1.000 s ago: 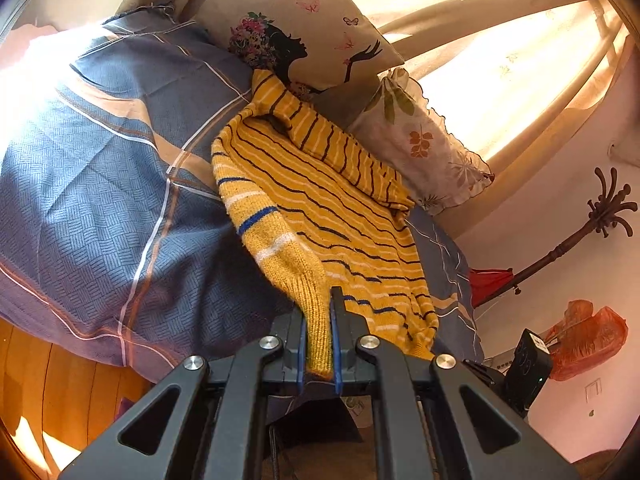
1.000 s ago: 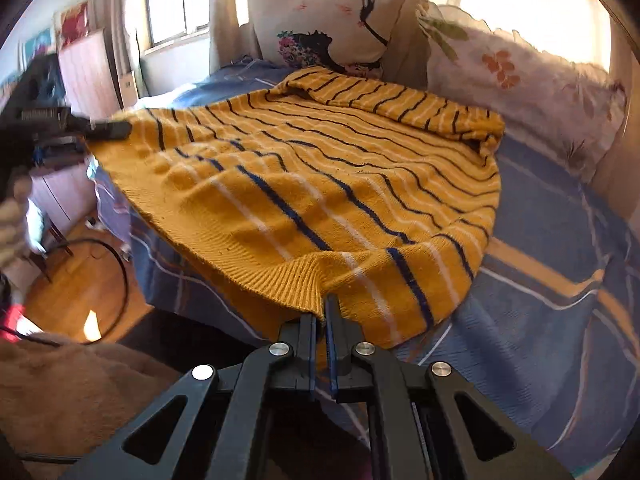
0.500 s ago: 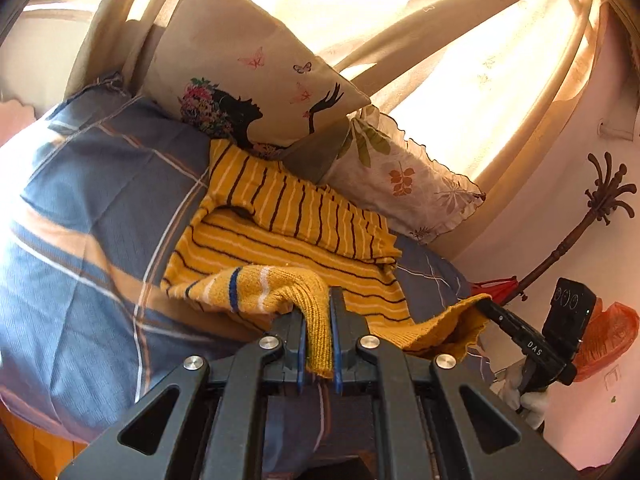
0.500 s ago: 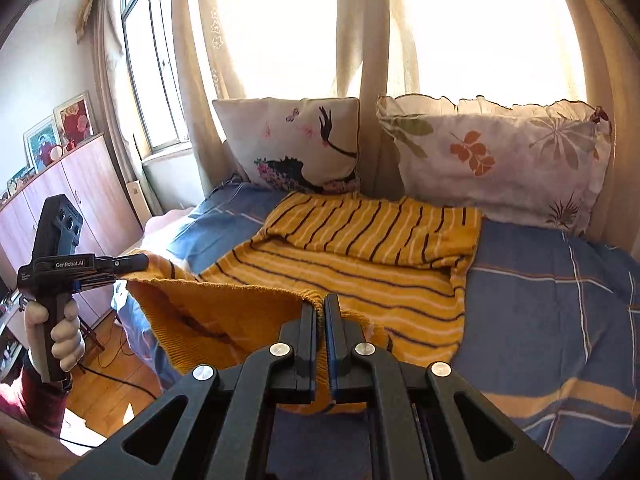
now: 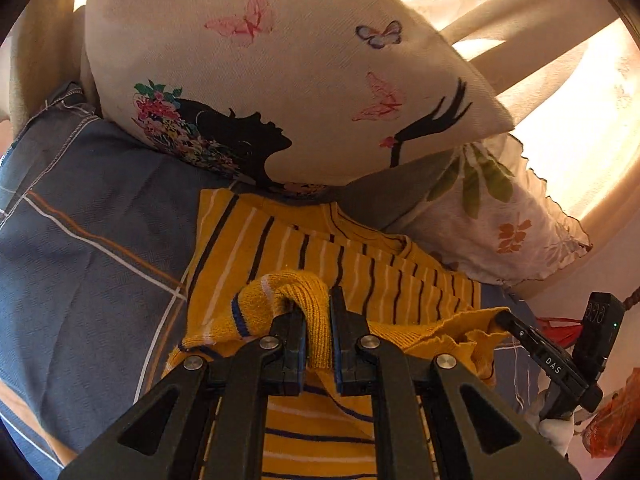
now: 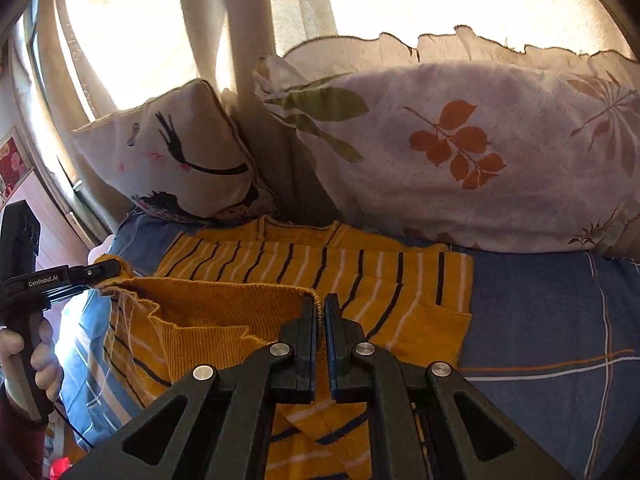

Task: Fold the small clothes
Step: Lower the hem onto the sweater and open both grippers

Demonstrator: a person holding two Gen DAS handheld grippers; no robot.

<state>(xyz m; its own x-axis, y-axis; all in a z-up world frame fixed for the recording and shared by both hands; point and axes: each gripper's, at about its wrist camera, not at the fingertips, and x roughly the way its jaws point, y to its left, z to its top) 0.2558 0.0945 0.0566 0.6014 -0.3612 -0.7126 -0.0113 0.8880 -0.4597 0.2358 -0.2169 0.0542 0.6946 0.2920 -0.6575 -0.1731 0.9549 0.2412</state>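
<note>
A yellow knit sweater [image 5: 360, 264] with dark and white stripes lies on the blue plaid bed [image 5: 92, 248], its folded sleeves and collar near the pillows. My left gripper [image 5: 318, 312] is shut on the sweater's ribbed hem corner, held above the sleeves. My right gripper [image 6: 319, 308] is shut on the other hem corner of the sweater [image 6: 360, 276]. The hem hangs stretched between the two grippers over the sweater's upper part. The right gripper shows in the left wrist view [image 5: 500, 318], and the left gripper in the right wrist view [image 6: 102, 270].
A cream pillow with a woman's silhouette and butterflies [image 5: 280, 80] and a frilled leaf-print pillow [image 6: 480, 152] lean against the curtained window just beyond the sweater. Blue bedspread [image 6: 552, 320] lies to the right. A wooden cabinet [image 6: 24, 200] stands at the left.
Both grippers have carried the hem up off the bed's foot edge and forward toward the pillows, folding the sweater's lower half over its upper half. Both stay shut on the hem.
</note>
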